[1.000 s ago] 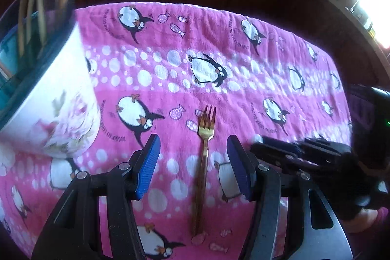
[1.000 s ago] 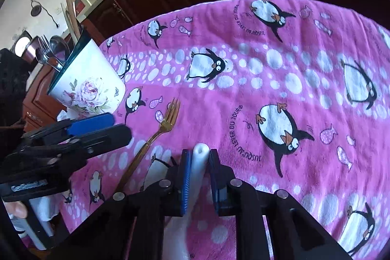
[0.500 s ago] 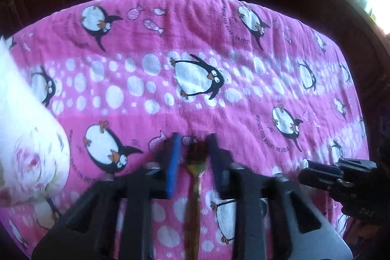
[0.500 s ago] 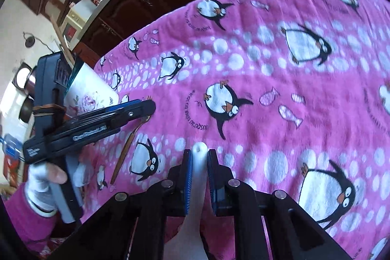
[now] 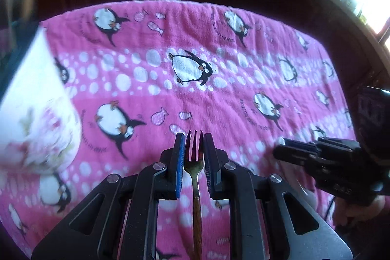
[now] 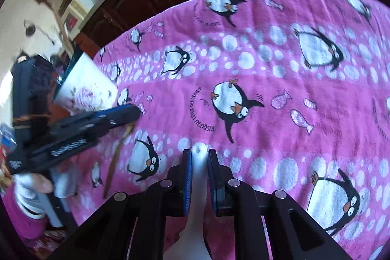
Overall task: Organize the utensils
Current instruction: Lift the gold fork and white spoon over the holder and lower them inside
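Gold fork (image 5: 194, 157) clamped in left tool (image 5: 194, 145), white handle (image 6: 199, 167) gripped in right tool (image 6: 199, 157)

Only readable text is on the pink penguin towel (image 6: 280, 79): small black lettering curved beside the penguins. Right wrist view, near centre, next to the tumbling penguin (image 6: 231, 104): "JUSQU'AU LEVER DU JOUR", seen upside down. Same wording repeats by the far penguin (image 6: 220, 5), too small to confirm letter by letter. Left wrist view: same curved lettering by a penguin (image 5: 267, 105) on the right, blurred, unreadable.
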Demonstrator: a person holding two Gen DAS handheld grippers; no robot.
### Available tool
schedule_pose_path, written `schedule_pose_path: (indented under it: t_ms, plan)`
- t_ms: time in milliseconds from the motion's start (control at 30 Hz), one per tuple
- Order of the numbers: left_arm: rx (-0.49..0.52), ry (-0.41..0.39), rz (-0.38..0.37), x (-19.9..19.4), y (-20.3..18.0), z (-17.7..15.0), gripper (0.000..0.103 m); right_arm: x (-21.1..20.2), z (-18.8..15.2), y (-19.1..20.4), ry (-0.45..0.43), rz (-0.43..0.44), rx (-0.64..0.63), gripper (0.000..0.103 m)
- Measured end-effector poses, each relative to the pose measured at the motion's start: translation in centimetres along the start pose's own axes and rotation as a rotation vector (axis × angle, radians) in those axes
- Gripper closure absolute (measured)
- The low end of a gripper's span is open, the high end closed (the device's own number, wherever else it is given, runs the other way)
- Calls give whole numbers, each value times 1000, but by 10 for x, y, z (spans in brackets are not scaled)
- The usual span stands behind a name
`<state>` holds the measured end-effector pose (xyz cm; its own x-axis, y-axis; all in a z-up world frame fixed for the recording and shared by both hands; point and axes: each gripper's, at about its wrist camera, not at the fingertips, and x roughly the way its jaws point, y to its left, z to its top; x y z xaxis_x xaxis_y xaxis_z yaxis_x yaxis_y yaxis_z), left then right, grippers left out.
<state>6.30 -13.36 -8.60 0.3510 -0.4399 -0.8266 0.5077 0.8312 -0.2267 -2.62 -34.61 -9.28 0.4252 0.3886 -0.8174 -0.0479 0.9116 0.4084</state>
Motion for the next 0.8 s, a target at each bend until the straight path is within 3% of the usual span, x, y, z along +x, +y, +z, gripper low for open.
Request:
schedule_pose_path:
  t_ms: [400,800]
  plan:
    - [-21,-134,-20,-77,7,-18,90,-54,13,45,-179,8,-102,93]
    - [-34,-193,5,-120,17,-38,91,-73,15,88,-226,-2,-179,96]
